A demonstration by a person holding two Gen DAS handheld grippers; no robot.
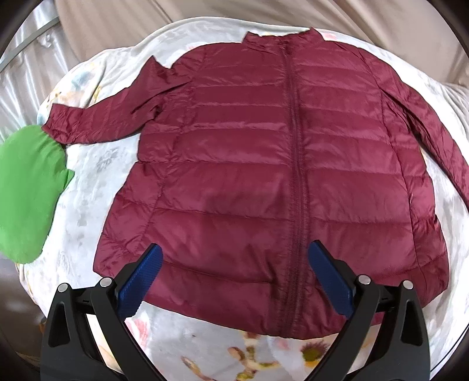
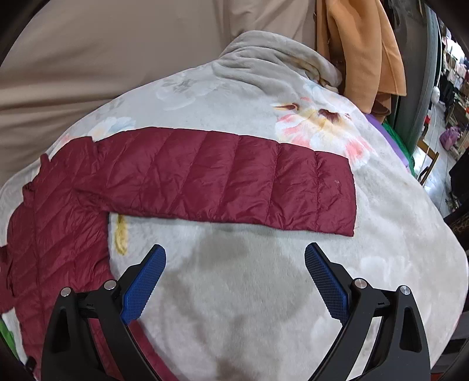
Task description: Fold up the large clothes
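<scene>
Left wrist view: floral blanket (image 1: pixel 88 187) covers the whole work surface, with beige fabric (image 1: pixel 146 23) behind it at the far side. Maroon puffer jacket (image 1: pixel 263 175) lies flat on the blanket straight ahead of the left gripper (image 1: pixel 234 281), zipped, collar at the far end, hem nearest the fingers. Left gripper is wide open, holding nothing — its fingers sit over the hem, either side of the zipper (image 1: pixel 296 175); contact can't be judged. One sleeve runs out to the far left, its cuff touching a green cloth (image 1: pixel 26 190) at the blanket's left edge.

Right wrist view: the jacket's other sleeve (image 2: pixel 228 181) lies flat across the blanket just ahead of the right gripper (image 2: pixel 234 281), cuff toward the right. Jacket body is off to the left. Right gripper is spread wide, empty, over bare blanket — apart from the sleeve. Orange garment (image 2: pixel 366 44) hangs at far right.
</scene>
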